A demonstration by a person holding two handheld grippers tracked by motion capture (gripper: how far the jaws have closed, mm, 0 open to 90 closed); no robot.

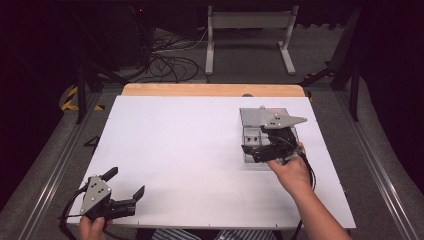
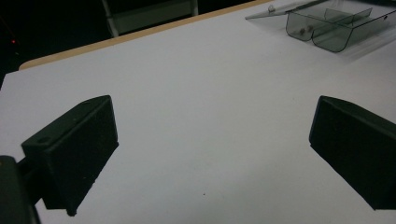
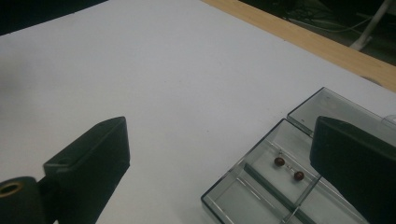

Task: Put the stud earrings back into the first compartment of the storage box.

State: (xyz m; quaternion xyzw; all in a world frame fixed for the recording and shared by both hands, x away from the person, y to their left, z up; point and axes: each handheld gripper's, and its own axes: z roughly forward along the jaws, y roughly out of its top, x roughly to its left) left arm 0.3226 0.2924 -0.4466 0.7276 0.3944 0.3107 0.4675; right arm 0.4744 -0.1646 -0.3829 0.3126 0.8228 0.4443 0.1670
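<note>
High view puts my right gripper [image 1: 248, 148] over the clear box [image 1: 248, 117] at the table's [image 1: 175, 150] right side, lid open and lying flat behind it. Right gripper view shows my jaws spread wide, nothing between them; below lies the divided box [image 3: 261, 186] with two small red beads [image 3: 279, 161] in one compartment. My left gripper [image 1: 125, 183] rests at the near left corner, well apart from the box, jaws wide apart and holding nothing; in the left gripper view the box [image 2: 334, 28] sits far off.
</note>
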